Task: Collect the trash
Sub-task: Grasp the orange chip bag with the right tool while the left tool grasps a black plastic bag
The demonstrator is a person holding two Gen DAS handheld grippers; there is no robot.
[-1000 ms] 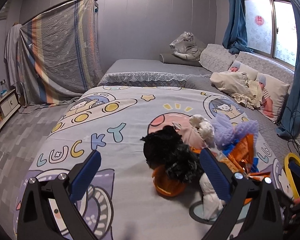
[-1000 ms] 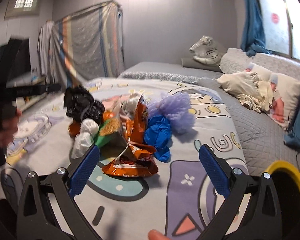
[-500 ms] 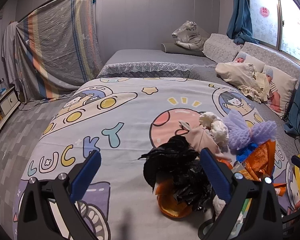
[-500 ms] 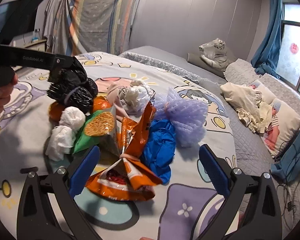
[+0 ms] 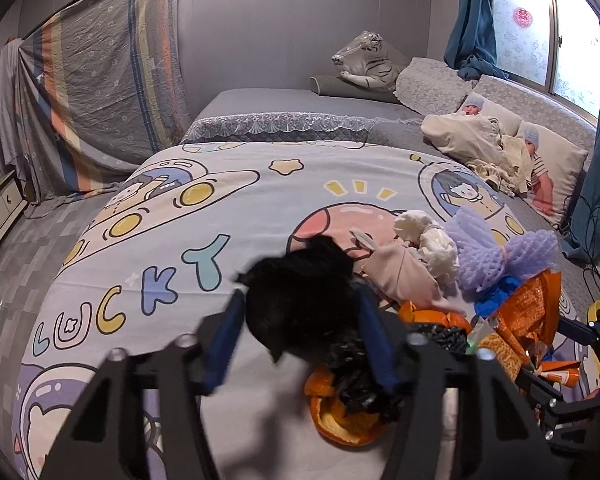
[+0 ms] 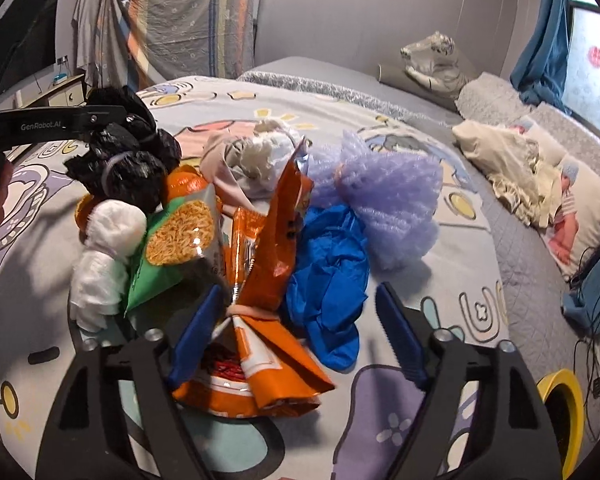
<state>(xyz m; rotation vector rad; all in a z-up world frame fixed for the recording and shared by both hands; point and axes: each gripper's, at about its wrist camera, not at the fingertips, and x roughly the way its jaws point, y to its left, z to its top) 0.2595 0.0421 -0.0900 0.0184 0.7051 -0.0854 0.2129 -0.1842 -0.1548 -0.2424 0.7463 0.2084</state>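
Crowding my left gripper (image 5: 300,332), a black plastic bag (image 5: 300,300) fills the gap between its half-closed fingers; orange peel (image 5: 340,420) lies beneath. My right gripper (image 6: 300,336) stands half open around the orange snack wrapper (image 6: 260,280), blue glove (image 6: 328,272) between too.

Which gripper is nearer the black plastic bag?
Left. The left gripper has its jaws around the black plastic bag; the right gripper sits over the orange snack wrapper, apart.

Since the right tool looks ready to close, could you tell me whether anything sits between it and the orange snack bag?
Nothing visible does. The orange snack bag already lies between the open fingers of the right tool, and the blue glove sits there too, beside the bag.
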